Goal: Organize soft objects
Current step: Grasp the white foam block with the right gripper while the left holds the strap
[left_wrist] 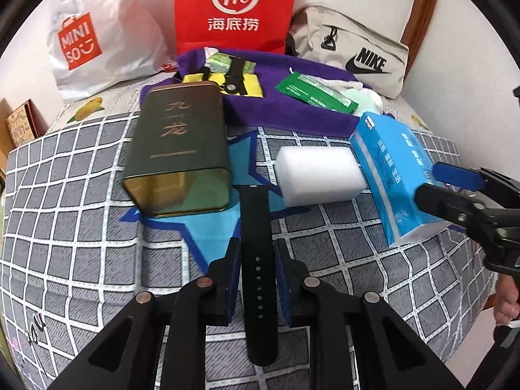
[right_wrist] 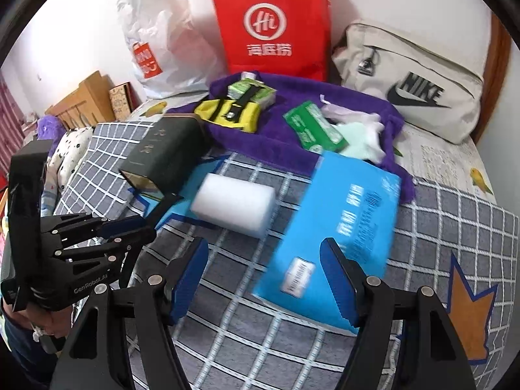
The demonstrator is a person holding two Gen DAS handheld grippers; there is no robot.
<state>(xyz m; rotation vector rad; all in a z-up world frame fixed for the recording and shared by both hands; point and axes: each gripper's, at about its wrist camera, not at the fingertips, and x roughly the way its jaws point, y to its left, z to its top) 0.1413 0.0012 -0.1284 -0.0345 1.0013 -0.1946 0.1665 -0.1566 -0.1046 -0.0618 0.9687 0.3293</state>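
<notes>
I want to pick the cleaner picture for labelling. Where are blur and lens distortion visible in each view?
Left wrist view: mostly sharp; the black strap between the left claw pads reads clearly; the checked bedcover lines bow toward the edges. Right wrist view: the blue tissue pack and white foam block are smeared by motion blur; fisheye bending and dark corners appear in both.

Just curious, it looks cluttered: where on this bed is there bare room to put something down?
Bare checked grey bedspread lies left of the dark green metal tin, and near the orange star print. The purple fleece towel at the back is crowded with packets.
</notes>
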